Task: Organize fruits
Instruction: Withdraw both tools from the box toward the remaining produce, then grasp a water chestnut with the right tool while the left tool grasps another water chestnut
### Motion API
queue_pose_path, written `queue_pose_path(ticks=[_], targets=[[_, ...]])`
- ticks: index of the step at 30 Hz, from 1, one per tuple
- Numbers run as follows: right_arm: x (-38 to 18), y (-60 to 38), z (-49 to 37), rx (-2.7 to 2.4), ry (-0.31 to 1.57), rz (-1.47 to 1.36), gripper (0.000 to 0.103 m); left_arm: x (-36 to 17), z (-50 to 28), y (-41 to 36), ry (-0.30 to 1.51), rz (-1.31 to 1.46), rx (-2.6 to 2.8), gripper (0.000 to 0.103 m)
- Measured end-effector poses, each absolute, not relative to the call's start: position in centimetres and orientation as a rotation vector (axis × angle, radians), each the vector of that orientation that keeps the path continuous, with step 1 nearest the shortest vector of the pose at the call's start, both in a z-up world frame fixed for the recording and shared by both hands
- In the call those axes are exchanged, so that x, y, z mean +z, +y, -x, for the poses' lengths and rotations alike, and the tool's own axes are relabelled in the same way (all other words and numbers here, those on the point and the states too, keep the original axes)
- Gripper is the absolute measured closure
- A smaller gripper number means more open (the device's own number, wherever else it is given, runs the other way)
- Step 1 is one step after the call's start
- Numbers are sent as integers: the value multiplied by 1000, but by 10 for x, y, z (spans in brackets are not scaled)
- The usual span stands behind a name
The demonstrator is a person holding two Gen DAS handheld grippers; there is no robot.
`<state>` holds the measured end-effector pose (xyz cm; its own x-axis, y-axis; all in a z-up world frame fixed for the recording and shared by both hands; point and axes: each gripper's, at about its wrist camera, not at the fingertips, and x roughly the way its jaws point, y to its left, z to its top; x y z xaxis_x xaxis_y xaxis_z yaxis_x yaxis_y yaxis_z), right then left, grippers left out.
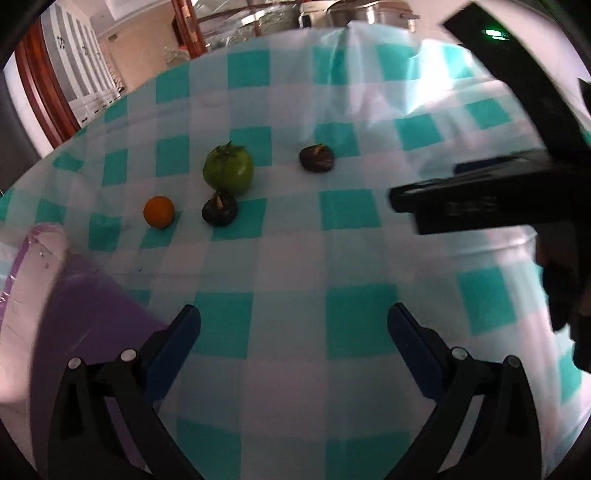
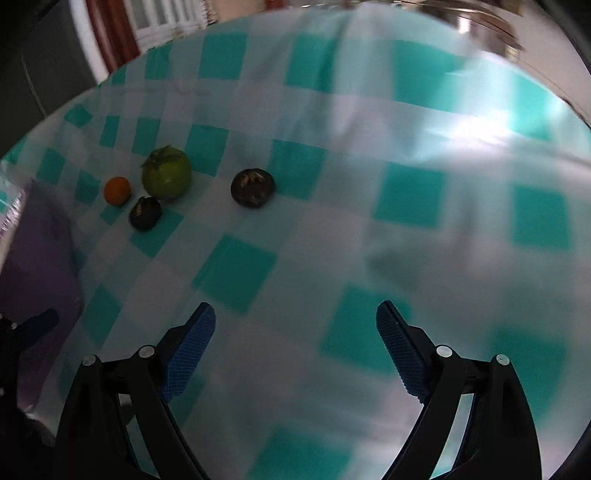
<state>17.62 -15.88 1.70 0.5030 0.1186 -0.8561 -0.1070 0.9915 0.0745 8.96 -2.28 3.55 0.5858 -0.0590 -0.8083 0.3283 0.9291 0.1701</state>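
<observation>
On the teal-and-white checked tablecloth (image 1: 288,258) lie a green tomato-like fruit (image 1: 228,169), a small orange fruit (image 1: 159,211) and two dark round fruits, one (image 1: 219,208) beside the green one and one (image 1: 316,158) apart to the right. The right wrist view shows the same fruits: green (image 2: 167,178), orange (image 2: 117,190), near dark one (image 2: 144,213), far dark one (image 2: 252,187). My left gripper (image 1: 293,317) is open and empty above the cloth. My right gripper (image 2: 295,315) is open and empty; its black body (image 1: 480,195) shows at the right of the left wrist view.
A purple translucent container (image 1: 85,306) sits at the left edge, also in the right wrist view (image 2: 37,236). A wooden door frame (image 1: 40,85), white cabinets and metal pots (image 1: 362,13) stand beyond the table's far edge.
</observation>
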Motion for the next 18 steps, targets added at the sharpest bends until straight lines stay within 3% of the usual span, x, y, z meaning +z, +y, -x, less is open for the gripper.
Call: queue_pose_path(ticks=[13,18], targets=[[-13,-115,-268,236,950,146,16,12,-132,-21,935,-285,-155,2],[-12,-111,-271,258,919,152,26,9,-145,-15,916,-266,-129,2]])
